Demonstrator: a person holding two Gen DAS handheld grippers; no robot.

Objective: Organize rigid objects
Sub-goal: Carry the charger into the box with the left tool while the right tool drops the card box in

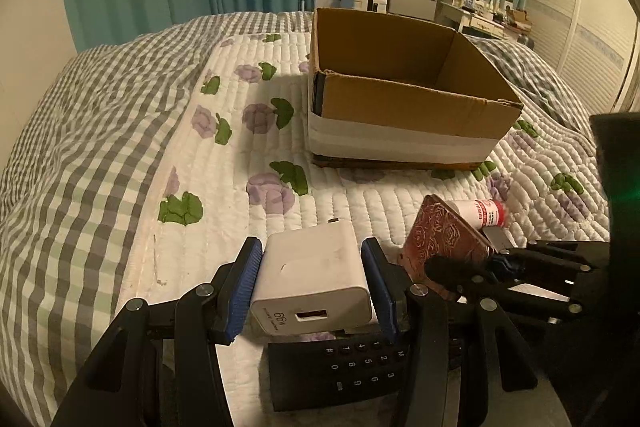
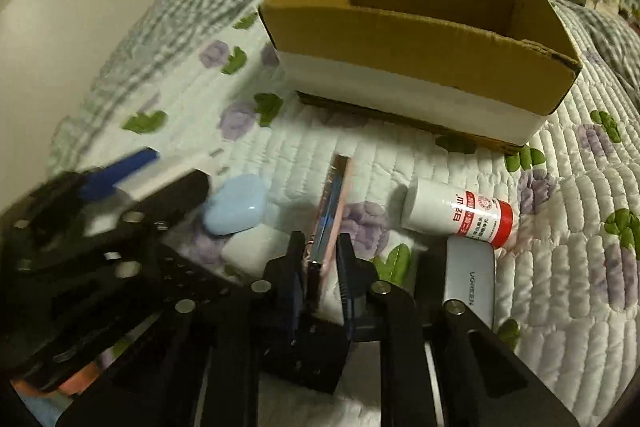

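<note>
My left gripper (image 1: 312, 263) is shut on a white 66W charger (image 1: 316, 279), held just above the quilt. My right gripper (image 2: 322, 247) is shut on a thin pink rose-patterned case (image 2: 330, 207), seen edge-on; the same case shows in the left wrist view (image 1: 444, 241) with the right gripper (image 1: 496, 261) on it. An open cardboard box (image 1: 400, 99) stands ahead on the bed, and it also shows in the right wrist view (image 2: 420, 55); what I see of its inside is bare.
A white bottle with a red label (image 2: 456, 213) lies right of the case. A grey UGREEN device (image 2: 472, 279), a light blue case (image 2: 234, 209) and a black keypad remote (image 1: 340, 371) lie on the floral quilt (image 1: 224, 187). Curtains and a cluttered desk stand behind.
</note>
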